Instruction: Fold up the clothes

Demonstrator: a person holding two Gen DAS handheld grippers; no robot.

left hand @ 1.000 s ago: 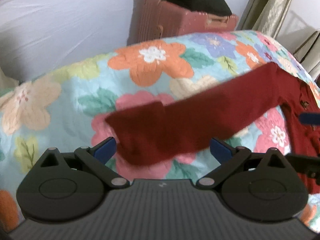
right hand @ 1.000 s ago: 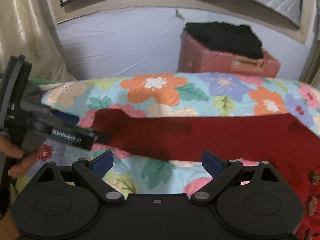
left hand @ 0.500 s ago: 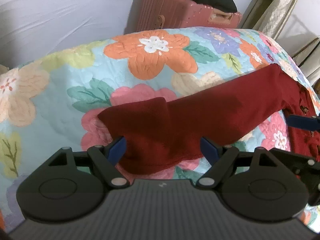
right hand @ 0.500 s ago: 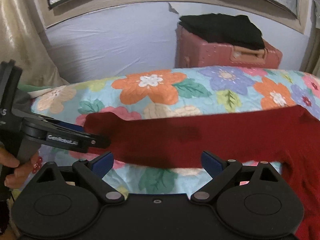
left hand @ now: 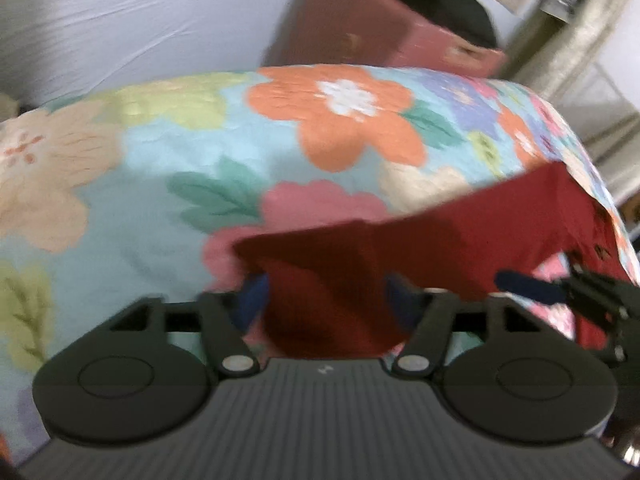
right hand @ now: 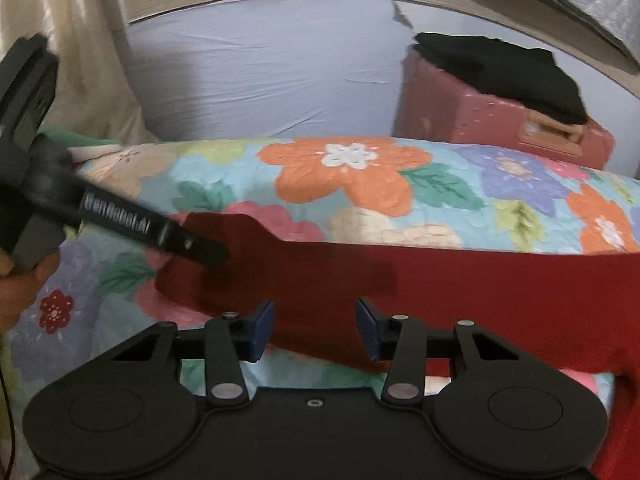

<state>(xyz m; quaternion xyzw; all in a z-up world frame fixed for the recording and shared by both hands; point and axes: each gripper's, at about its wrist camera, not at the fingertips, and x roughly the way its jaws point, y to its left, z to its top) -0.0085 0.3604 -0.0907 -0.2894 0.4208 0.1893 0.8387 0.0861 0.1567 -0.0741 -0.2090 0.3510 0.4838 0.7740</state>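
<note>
While a pink suitcase [right hand: 480, 120] topped with black folded clothes [right hand: 504, 68] stands behind the bed, the red cardigan's sleeve [right hand: 400, 280] stretches across the floral quilt [right hand: 360, 176]. Its cuff bunches between the left gripper's [left hand: 326, 292] part-open fingers; the right gripper [right hand: 316, 326], half open, straddles the sleeve's near edge. Pale sheeting [right hand: 260, 80] covers the wall.

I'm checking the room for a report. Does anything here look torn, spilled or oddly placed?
Nothing looks spilled. The pale wall covering shows a small dark tear-like mark near its top edge, and black folded clothing sits on a pink suitcase, not the bed.
</note>
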